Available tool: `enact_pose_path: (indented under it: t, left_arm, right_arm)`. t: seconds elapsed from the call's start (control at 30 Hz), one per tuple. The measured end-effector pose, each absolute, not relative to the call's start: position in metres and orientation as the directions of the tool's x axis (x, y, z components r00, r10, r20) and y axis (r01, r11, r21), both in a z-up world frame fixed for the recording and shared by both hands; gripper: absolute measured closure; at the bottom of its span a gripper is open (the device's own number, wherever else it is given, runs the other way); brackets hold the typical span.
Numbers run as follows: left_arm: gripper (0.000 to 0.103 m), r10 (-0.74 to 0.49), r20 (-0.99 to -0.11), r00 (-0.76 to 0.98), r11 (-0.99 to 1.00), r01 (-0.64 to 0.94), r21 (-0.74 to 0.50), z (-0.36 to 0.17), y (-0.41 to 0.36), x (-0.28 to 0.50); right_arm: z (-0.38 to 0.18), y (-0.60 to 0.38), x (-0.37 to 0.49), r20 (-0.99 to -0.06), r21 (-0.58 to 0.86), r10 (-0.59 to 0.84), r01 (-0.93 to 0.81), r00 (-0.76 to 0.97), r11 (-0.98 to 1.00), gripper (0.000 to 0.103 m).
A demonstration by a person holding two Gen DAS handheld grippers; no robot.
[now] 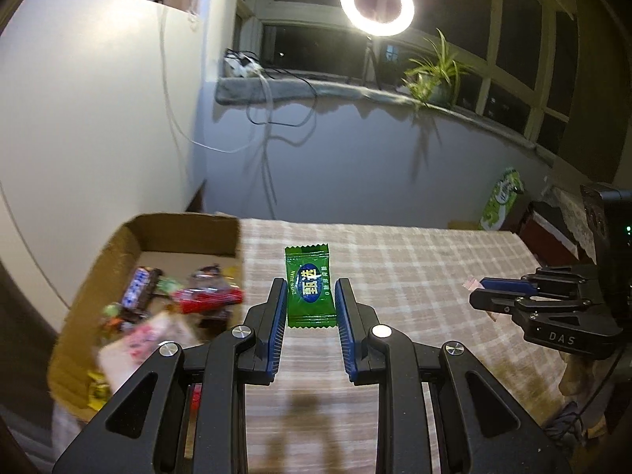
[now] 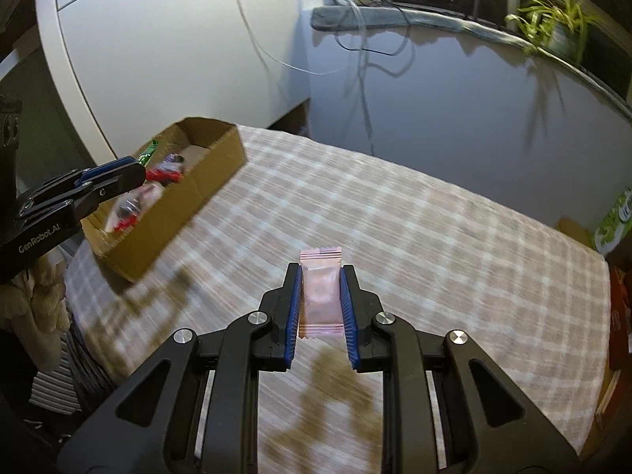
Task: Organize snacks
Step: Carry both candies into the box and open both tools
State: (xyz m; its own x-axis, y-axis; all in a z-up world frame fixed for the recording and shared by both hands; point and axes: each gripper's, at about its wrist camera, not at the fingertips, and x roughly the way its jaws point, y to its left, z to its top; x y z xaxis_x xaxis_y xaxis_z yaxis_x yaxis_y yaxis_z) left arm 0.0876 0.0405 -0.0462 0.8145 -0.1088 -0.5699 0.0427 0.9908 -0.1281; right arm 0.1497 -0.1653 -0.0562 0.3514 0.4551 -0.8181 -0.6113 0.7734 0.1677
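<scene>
My left gripper [image 1: 310,286] is shut on a green candy packet [image 1: 311,286] and holds it above the checked tablecloth, just right of the cardboard box [image 1: 189,231]. The box holds several wrapped snacks [image 1: 197,296]. My right gripper [image 2: 320,274] is shut on a pink candy packet [image 2: 320,292] above the cloth. The right gripper also shows in the left wrist view [image 1: 480,291] at the right. The left gripper shows in the right wrist view [image 2: 134,170] at the box [image 2: 213,181], with the green packet [image 2: 148,150] in it.
The table has a checked cloth [image 1: 414,268] and stands against a wall. A green carton [image 1: 501,201] stands beyond the far right corner. A ring light [image 1: 377,4], a plant [image 1: 434,75] and cables sit on the window sill.
</scene>
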Motion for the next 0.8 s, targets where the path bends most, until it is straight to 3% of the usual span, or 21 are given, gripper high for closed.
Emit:
enact_pose_path:
  t: [0.8]
  left_arm:
    - [0.08,0.039,-0.587,0.809,0.988,-0.117,-0.097,-0.05,0.157,0.107]
  right_arm:
    - [-0.051,0.007,0.199,-0.775,0.229,0.574,-0.729,0.264,0.645,0.083]
